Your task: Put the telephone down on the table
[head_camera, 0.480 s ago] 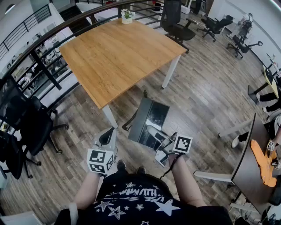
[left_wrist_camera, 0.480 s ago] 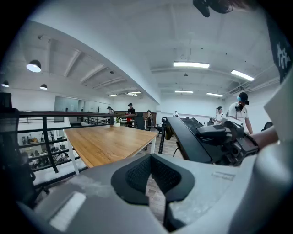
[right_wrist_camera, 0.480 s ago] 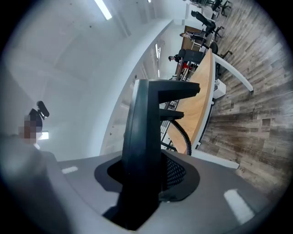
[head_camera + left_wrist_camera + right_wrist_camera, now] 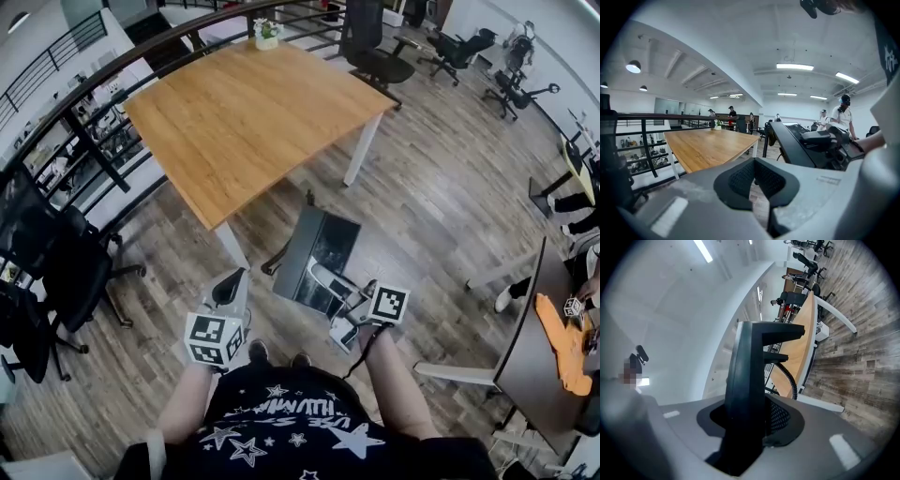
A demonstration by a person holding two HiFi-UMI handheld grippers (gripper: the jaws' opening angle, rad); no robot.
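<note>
The telephone (image 4: 319,258) is a dark grey desk set, held in the air above the wood floor in front of me. My right gripper (image 4: 330,286) is shut on its near edge, and in the right gripper view the telephone (image 4: 747,380) stands between the jaws of that gripper (image 4: 750,423) with its coiled cord (image 4: 786,377) beside it. My left gripper (image 4: 230,289) hangs to the left of the telephone, shut and empty. In the left gripper view the jaws of the left gripper (image 4: 757,180) meet, with the telephone (image 4: 806,145) to the right. The wooden table (image 4: 253,112) stands ahead, its top bare apart from a plant.
A small potted plant (image 4: 267,36) stands at the table's far edge. Black office chairs (image 4: 56,272) stand at the left by a railing (image 4: 94,112), another chair (image 4: 370,47) behind the table. A dark desk (image 4: 534,356) with an orange object (image 4: 561,342) is at the right.
</note>
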